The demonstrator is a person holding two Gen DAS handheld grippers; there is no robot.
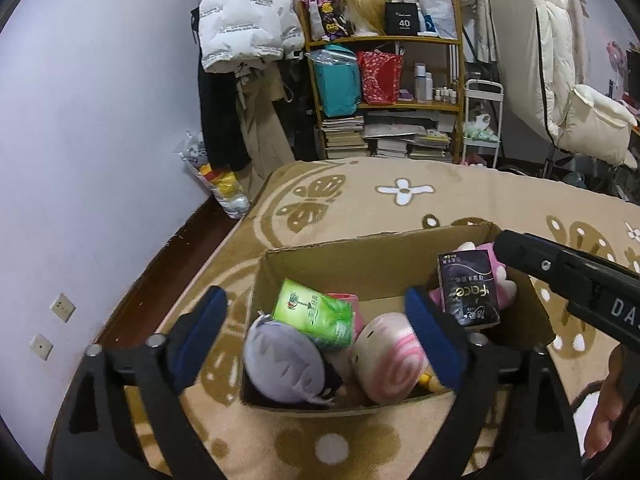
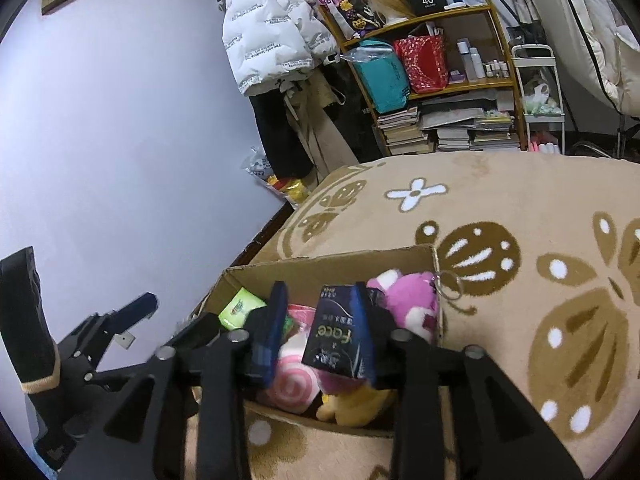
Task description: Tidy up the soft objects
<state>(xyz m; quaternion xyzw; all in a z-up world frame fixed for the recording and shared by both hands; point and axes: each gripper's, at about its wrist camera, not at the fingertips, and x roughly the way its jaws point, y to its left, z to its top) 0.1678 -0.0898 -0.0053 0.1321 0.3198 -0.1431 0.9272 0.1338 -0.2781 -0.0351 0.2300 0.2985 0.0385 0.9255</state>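
A cardboard box (image 1: 340,256) sits on a beige patterned blanket. In it lie a grey plush (image 1: 284,364), a green tissue pack (image 1: 314,314), a pink-swirl plush (image 1: 390,362) and a pink plush (image 2: 404,300). My left gripper (image 1: 316,336) is open and empty, over the box's near side. My right gripper (image 2: 320,332) is open over the box. A black "Face" tissue pack (image 2: 340,338) leans against its right finger; the left finger stands apart from it. The pack also shows in the left wrist view (image 1: 468,288).
The blanket (image 2: 520,208) covers a bed with an edge at the left, then dark floor and a white wall. A wooden shelf (image 1: 384,76) with books and bags, hanging coats (image 1: 244,20) and a white cart (image 1: 482,120) stand behind.
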